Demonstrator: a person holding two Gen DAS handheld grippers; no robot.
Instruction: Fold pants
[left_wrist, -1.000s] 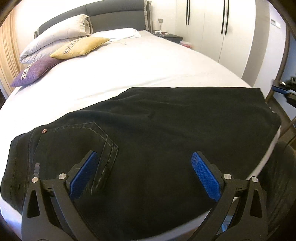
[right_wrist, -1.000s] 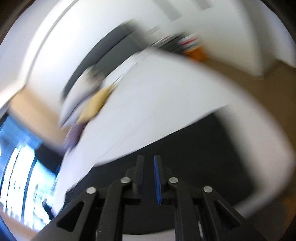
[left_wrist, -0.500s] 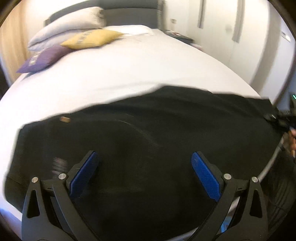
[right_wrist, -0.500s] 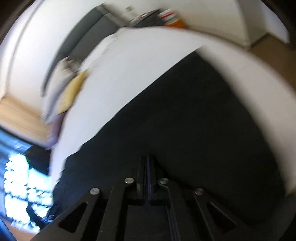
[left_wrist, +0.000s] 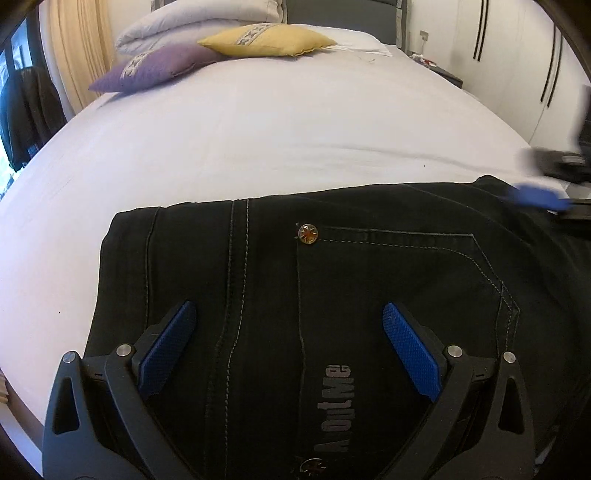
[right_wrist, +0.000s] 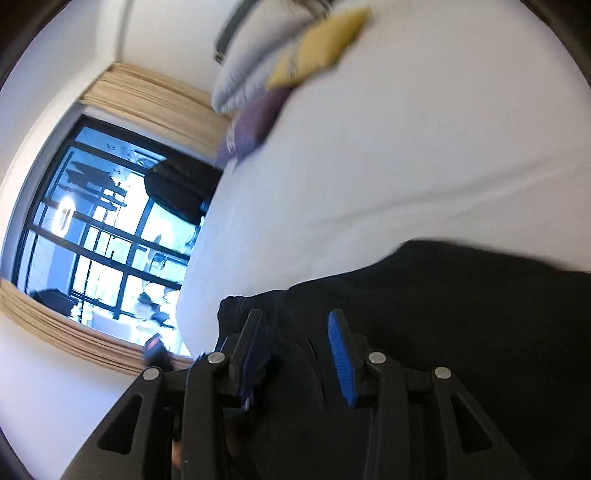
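Note:
Black jeans (left_wrist: 332, 280) lie flat on the white bed (left_wrist: 258, 140) near its front edge, back pocket and a brass rivet up. My left gripper (left_wrist: 288, 347) is open and empty just above the waist end of the jeans. In the right wrist view my right gripper (right_wrist: 295, 350) is open over the black jeans (right_wrist: 461, 314), with nothing between its pads. The right gripper also shows blurred at the jeans' far right edge in the left wrist view (left_wrist: 539, 197).
A purple cushion (left_wrist: 155, 68), a yellow cushion (left_wrist: 266, 40) and a folded white duvet (left_wrist: 195, 22) lie at the head of the bed. White wardrobes (left_wrist: 517, 55) stand to the right. A window (right_wrist: 99, 229) with beige curtains is to the left.
The right gripper was shut and has opened while swinging over the jeans. The left gripper has moved left along the jeans to the waist and pocket end, still open.

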